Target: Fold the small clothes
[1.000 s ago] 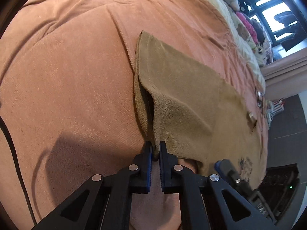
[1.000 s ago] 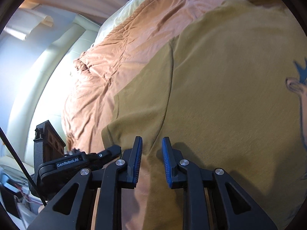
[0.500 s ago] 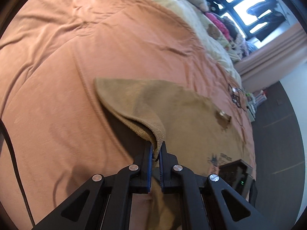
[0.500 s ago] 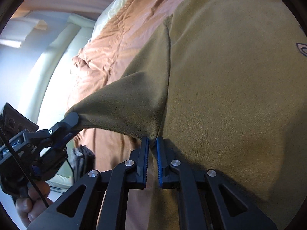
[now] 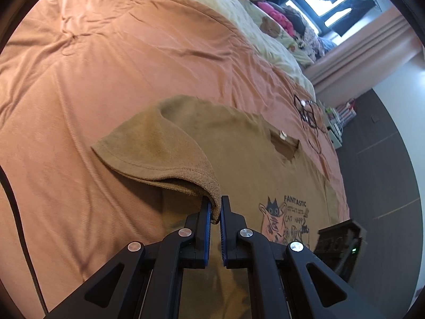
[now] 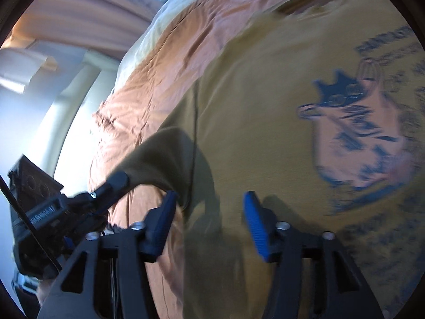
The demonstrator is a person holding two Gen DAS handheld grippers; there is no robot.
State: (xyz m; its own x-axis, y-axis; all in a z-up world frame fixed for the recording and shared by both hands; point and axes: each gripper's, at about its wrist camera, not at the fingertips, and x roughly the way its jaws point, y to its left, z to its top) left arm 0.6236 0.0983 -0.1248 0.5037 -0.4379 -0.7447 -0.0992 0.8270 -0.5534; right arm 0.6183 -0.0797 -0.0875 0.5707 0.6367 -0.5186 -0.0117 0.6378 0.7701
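A small tan T-shirt [image 5: 239,159] with a cat print lies front up on the orange bedspread [image 5: 106,53]. My left gripper [image 5: 215,207] is shut on the hem of its sleeve and holds the sleeve lifted and folded over toward the shirt's body. In the right wrist view the shirt [image 6: 265,106] fills the frame, blurred. My right gripper [image 6: 209,212] is open just above the shirt beside the lifted sleeve, holding nothing. The left gripper [image 6: 117,183] shows there at the left, pinching the sleeve.
A cream blanket [image 5: 225,8] and soft toys [image 5: 279,18] lie at the bed's far side by the window. A black cable [image 5: 308,111] lies on the bedspread beyond the collar. The dark floor [image 5: 377,172] is at the right.
My left gripper has carried the sleeve farther over the shirt's body. My right gripper, shut on the cloth half a second ago, has opened and let go.
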